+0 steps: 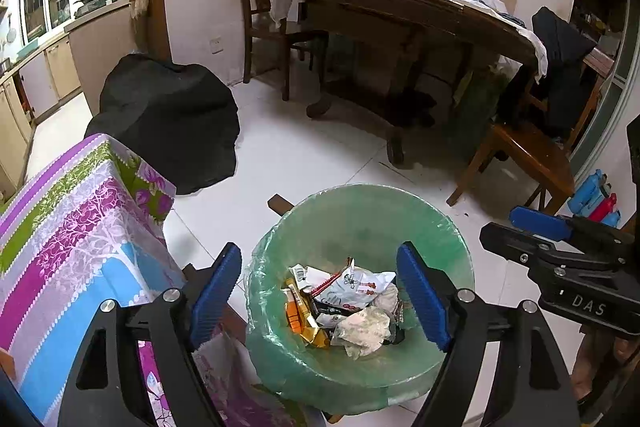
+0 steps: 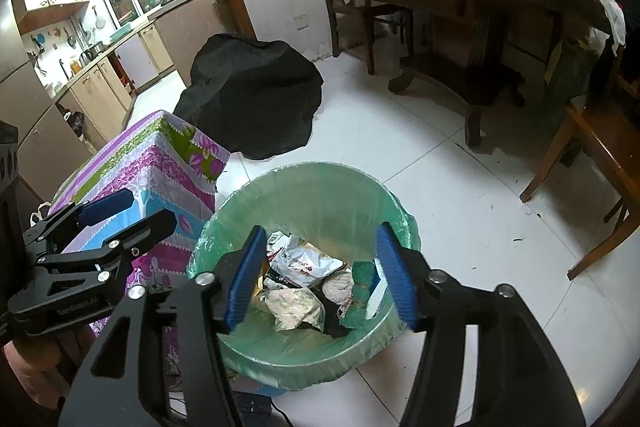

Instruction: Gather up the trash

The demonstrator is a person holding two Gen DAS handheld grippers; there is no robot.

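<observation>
Trash (image 1: 344, 307) is piled at the bottom of the green-lined bin (image 1: 360, 211), which sits on the white tile floor (image 1: 304, 147) right beside the corner of the floral-cloth table (image 1: 80, 227). Wrappers, a crumpled wad of paper and an orange packet are seen in the heap.

Both grippers are angled down over the bin mouth. The left gripper (image 1: 320, 295) is held with its blue pads spread wide, nothing between them but the view down into the bin. The right gripper (image 2: 318, 275) is also spread apart, and nothing is pinched.

A green-and-white carton (image 2: 368, 291) against the bin's right wall is only shown in the right wrist view. Blue and red bottles (image 1: 596, 195) at the right edge are only caught by the left wrist view.
</observation>
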